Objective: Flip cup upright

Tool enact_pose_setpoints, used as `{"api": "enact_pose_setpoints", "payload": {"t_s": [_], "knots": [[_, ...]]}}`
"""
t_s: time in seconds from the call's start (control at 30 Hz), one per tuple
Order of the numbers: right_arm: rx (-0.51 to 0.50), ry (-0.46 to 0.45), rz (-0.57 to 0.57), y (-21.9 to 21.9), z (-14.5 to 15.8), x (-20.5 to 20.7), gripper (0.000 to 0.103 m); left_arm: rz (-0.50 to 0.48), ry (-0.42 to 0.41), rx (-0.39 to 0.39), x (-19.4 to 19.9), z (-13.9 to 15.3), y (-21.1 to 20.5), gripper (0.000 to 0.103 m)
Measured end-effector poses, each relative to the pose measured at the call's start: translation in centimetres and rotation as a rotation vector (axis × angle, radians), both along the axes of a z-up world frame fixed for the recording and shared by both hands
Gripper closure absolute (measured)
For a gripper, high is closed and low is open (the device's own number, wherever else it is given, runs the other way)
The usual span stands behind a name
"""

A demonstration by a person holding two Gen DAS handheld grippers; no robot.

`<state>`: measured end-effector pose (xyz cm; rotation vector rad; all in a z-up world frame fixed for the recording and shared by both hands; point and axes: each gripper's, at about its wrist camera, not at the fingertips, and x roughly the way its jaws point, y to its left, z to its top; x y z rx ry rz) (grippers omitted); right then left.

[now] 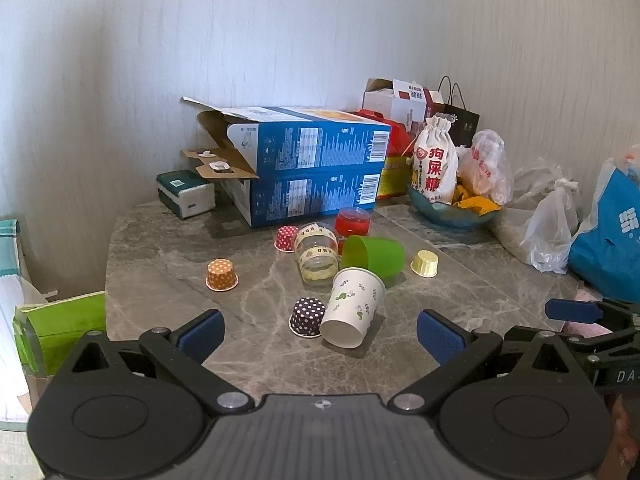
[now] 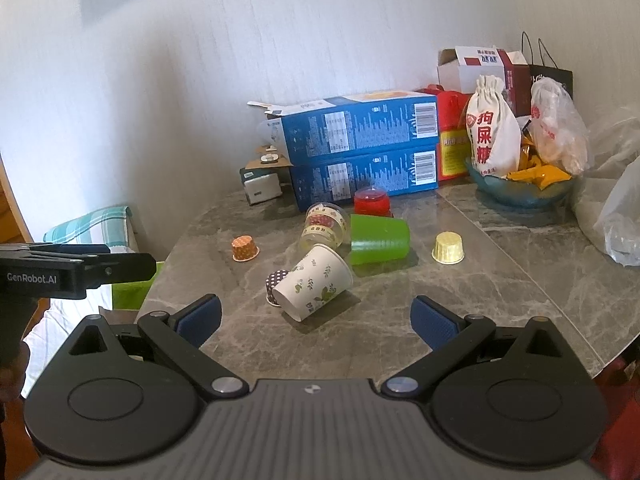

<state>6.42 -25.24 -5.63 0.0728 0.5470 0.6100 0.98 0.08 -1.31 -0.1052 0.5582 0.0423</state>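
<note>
Both tools, left (image 1: pixel 320 334) and right (image 2: pixel 316 322), hovered with jaws spread wide, holding nothing. Just beyond them, a white paper cup (image 1: pixel 352 312) lay on its side on the grey marble surface (image 1: pixel 460 292), touching a green cup (image 1: pixel 374 255), also lying sideways.

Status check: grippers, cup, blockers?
Left hand-held gripper open, empty. Right hand-held gripper open, empty. Paper cup on its side. Dark dotted liner and green cup crowd it.

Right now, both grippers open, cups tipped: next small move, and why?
Probably ease the left gripper forward around the white paper cup. It lies on its side, nearest, base toward the camera, roughly centered between the open fingers. The green cup lies farther back.
</note>
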Motion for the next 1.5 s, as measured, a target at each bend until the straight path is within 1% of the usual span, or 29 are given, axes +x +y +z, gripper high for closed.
{"api": "enact_pose_setpoints", "payload": {"t_s": [0.27, 0.63, 0.93, 1.03, 1.1, 1.17, 1.23, 1.33, 1.37, 1.4, 1.43, 1.5], "knots": [[0.012, 0.035, -0.013, -0.4, -0.7, 1.3, 0.001, -0.001, 0.016, 0.003, 1.4, -0.5, -0.2, 0.000], [0.018, 0.046, -0.012, -0.8, -1.4, 2.4, 0.001, 0.002, 0.028, 0.017, 2.6, -1.0, -0.7, 0.000], [-0.005, 0.055, 0.000, -0.7, -2.3, 4.2, 0.001, 0.004, 0.051, 0.019, 4.6, -1.9, -0.7, 0.000], [-0.015, 0.046, 0.009, -0.5, -2.5, 5.0, 0.001, 0.014, 0.034, 0.019, 5.0, -2.2, -0.4, 0.000], [-0.043, 0.030, 0.035, 0.1, -2.3, 6.1, 0.001, 0.021, 0.020, 0.026, 5.2, -2.2, -0.2, 0.000], [-0.078, 0.002, 0.101, 0.7, -1.9, 8.0, 0.001, 0.030, 0.018, 0.035, 5.3, -2.3, 0.4, 0.000], [-0.156, -0.061, 0.153, 1.5, -1.2, 10.5, 0.001, 0.044, 0.021, 0.040, 5.4, -2.3, 1.0, 0.000], [-0.329, -0.164, 0.219, 3.8, -0.4, 14.4, 0.002, 0.066, 0.022, 0.044, 5.5, -2.4, 2.0, 0.000], [-0.417, -0.194, 0.282, 4.9, -0.3, 16.1, 0.004, 0.074, 0.026, 0.044, 5.5, -2.5, 2.3, 0.000], [-0.490, -0.207, 0.334, 5.9, -0.5, 17.4, 0.007, 0.080, 0.028, 0.046, 5.5, -2.6, 2.6, 0.000], [-0.545, -0.214, 0.378, 6.7, -0.8, 18.4, 0.013, 0.084, 0.027, 0.049, 5.5, -2.7, 2.8, 0.000], [-0.648, -0.233, 0.479, 8.4, -1.4, 20.4, 0.020, 0.092, 0.031, 0.057, 5.3, -2.9, 3.1, 0.000]]}}
